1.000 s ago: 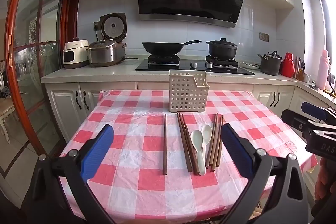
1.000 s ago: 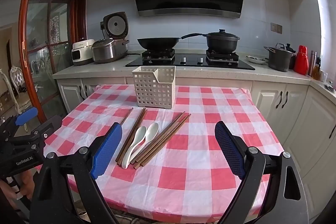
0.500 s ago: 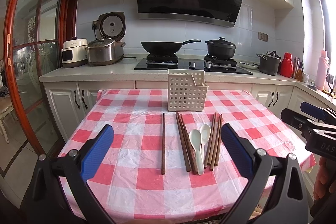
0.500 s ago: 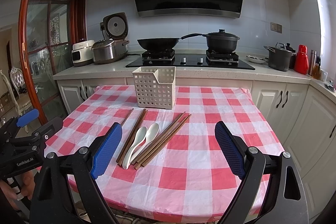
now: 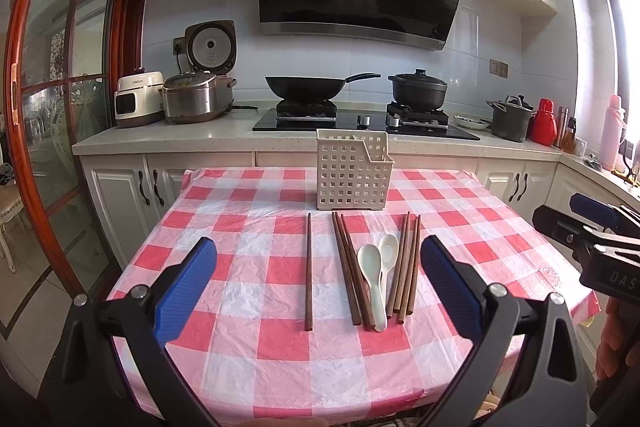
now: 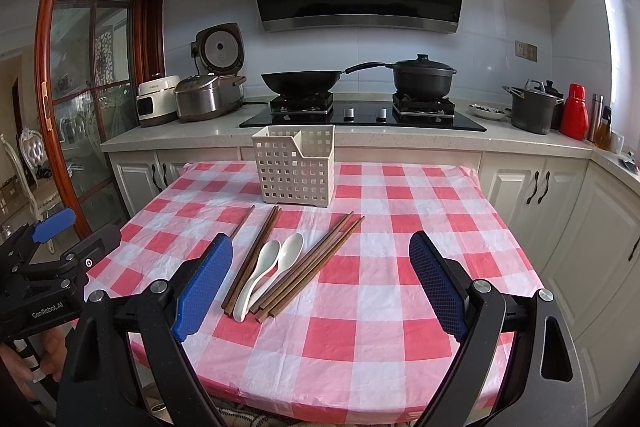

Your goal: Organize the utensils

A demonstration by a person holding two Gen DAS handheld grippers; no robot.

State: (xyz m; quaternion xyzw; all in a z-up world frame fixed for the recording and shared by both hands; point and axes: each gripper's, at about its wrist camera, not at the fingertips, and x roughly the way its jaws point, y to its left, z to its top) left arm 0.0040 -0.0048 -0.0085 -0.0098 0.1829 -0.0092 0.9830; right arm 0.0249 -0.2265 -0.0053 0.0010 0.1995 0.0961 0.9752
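Both tongs spread wide and empty, held short of the utensils: left tongs (image 5: 318, 277), right tongs (image 6: 320, 287). White slotted basket (image 5: 353, 169) upright toward the far side of the checked counter (image 5: 248, 331). Just in front of basket: one lone chopstick (image 5: 308, 271) to its left; a bundle of dark chopsticks (image 5: 349, 267), two white spoons (image 5: 378, 273) side by side and partly overlapping, then a second chopstick bundle (image 5: 405, 263), all nearer than basket, lengthwise toward it. Nothing yet seen inside basket. Likely risks: thin sticks lying flat on slick plastic cloth, prone to rolling or slipping out of a pinch; packed bundles, so closing on one likely to drag neighbours or nudge spoons; long sticks dropped off-centre liable to tip the light basket; cloth wrinkling under a scraping tip
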